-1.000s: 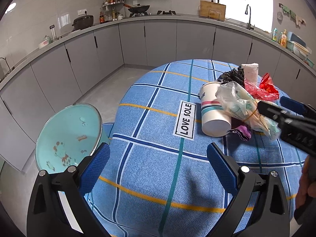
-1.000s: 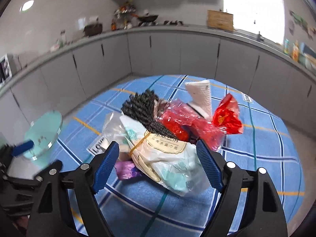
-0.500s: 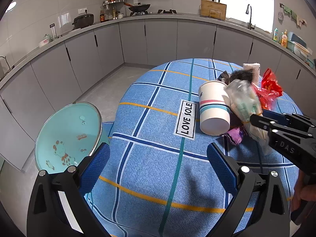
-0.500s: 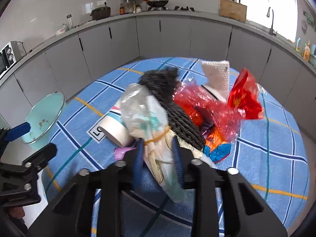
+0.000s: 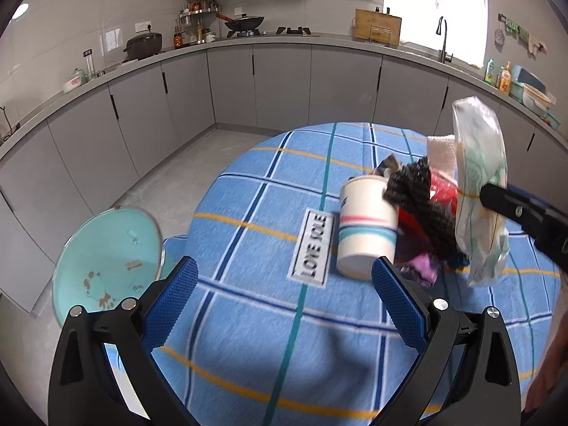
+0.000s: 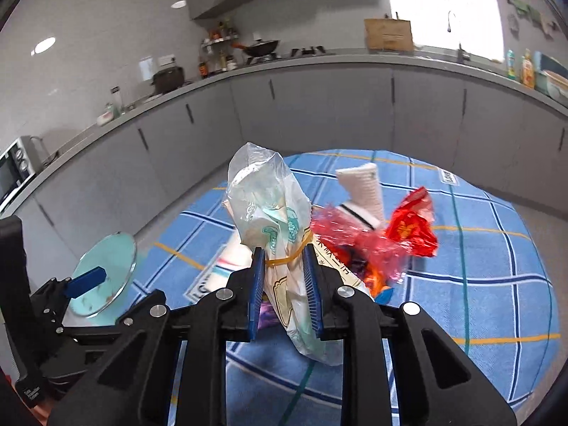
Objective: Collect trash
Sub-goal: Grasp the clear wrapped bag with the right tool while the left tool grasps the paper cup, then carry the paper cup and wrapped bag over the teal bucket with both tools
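Observation:
A clear plastic bag with pale green print and a yellow rubber band is clamped between the blue pads of my right gripper, whose jaws are still closing on it. It hangs upright above the pile, and the left wrist view shows the bag raised at the right. On the blue checked tablecloth lie a white striped paper cup on its side, a black netted bundle, red wrappers and a white textured piece. My left gripper is open near the cup, holding nothing.
A teal round disc with cartoon print stands off the table's left edge. Grey kitchen cabinets curve around behind, with a counter carrying pots and bottles. A "LOVE SOLE" label is on the cloth.
My right gripper's jaws closed on the plastic bag and raised it off the pile, so it now stands upright. The left gripper shifted slightly and stayed open.

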The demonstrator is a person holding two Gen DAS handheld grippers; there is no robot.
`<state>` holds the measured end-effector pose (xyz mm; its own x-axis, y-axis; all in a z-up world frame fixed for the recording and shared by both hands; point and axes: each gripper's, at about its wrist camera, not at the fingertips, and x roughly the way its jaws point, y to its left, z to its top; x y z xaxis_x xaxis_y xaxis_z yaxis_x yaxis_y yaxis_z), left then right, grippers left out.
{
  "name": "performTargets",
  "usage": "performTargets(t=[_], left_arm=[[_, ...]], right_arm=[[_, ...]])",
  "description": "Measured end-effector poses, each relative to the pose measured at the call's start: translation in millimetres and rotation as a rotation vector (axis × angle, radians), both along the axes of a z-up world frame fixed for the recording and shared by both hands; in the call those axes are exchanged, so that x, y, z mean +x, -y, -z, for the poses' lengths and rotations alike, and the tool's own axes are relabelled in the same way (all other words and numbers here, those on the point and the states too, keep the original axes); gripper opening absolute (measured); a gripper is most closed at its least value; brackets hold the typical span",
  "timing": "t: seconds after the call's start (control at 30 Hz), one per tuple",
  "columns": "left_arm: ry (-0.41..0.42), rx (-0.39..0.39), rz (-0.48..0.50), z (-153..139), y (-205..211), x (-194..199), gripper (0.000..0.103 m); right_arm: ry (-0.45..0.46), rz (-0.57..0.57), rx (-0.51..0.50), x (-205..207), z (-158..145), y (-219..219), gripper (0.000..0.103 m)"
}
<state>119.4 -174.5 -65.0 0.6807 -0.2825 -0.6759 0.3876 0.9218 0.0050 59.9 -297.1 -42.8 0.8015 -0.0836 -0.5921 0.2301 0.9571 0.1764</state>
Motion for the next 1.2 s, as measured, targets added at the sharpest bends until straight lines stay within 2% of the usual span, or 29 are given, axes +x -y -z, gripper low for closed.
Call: performTargets(t=[0.17, 0.3, 0.4, 0.53, 0.67, 0.77, 0.8, 0.83, 1.03, 1.2], left_arm=[[-0.003, 0.009, 0.011, 6, 22, 15, 0.095], [-0.028, 0.034, 0.029, 17, 43, 28, 0.086], [-0.066, 0.032, 0.044, 25, 55, 36, 0.086], [-0.076, 0.047, 0.058, 32, 69, 41, 0.087], [-0.084, 0.057, 0.092, 36, 84, 42, 0.082], [-0.12, 0.06, 0.11, 45, 93, 48, 0.07], [-0.139, 0.048, 0.117, 48, 95, 50, 0.063], [-0.147, 0.042, 0.122, 50, 95, 51, 0.061], [-0.111, 0.045, 0.124, 47, 88, 47, 0.06], [-0.075, 0.03, 0.087, 30, 61, 38, 0.06]], right_arm=[[-0.004, 0.073, 0.028, -5, 11, 18, 0.023], [-0.007, 0.098, 0.058, -9, 20, 28, 0.023], [-0.011, 0.101, 0.077, -9, 24, 31, 0.023], [-0.016, 0.106, 0.094, -9, 28, 34, 0.023], [-0.015, 0.113, 0.104, -10, 28, 35, 0.023], [-0.01, 0.12, 0.105, -12, 27, 36, 0.023], [-0.009, 0.121, 0.104, -13, 27, 36, 0.023], [-0.01, 0.122, 0.103, -14, 27, 36, 0.023], [-0.008, 0.136, 0.116, -15, 27, 38, 0.023], [0.02, 0.135, 0.114, -17, 18, 29, 0.023]])
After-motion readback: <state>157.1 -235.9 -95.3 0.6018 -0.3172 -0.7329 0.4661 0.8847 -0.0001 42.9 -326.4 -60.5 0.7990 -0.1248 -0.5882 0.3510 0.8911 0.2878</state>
